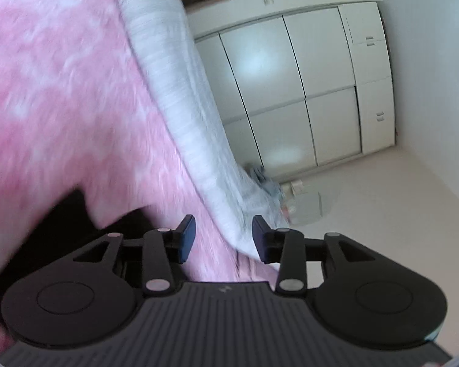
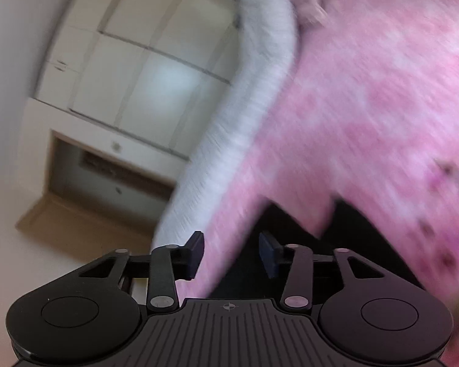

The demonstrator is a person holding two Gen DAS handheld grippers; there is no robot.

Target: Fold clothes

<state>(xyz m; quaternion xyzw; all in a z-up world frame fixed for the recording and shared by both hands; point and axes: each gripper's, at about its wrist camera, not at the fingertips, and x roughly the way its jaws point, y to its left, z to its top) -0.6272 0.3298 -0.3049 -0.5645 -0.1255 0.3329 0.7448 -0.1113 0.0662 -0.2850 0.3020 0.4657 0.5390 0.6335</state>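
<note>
Left tongs point(image 1: 224, 238) apart, pink cloth point(image 1: 61, 91) and its white edge point(image 1: 180, 98) running loose between the tips. Right tongs point(image 2: 231, 252) apart too, same pink cloth point(image 2: 367, 107) passing between. Far behind, white cupboards point(image 1: 290, 85). All blurry.

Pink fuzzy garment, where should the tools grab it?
Probably by the white ribbed band along the pink garment's edge, each open tool sliding over it edge-on: left tool, right tool. It is one long, firm strip.
</note>
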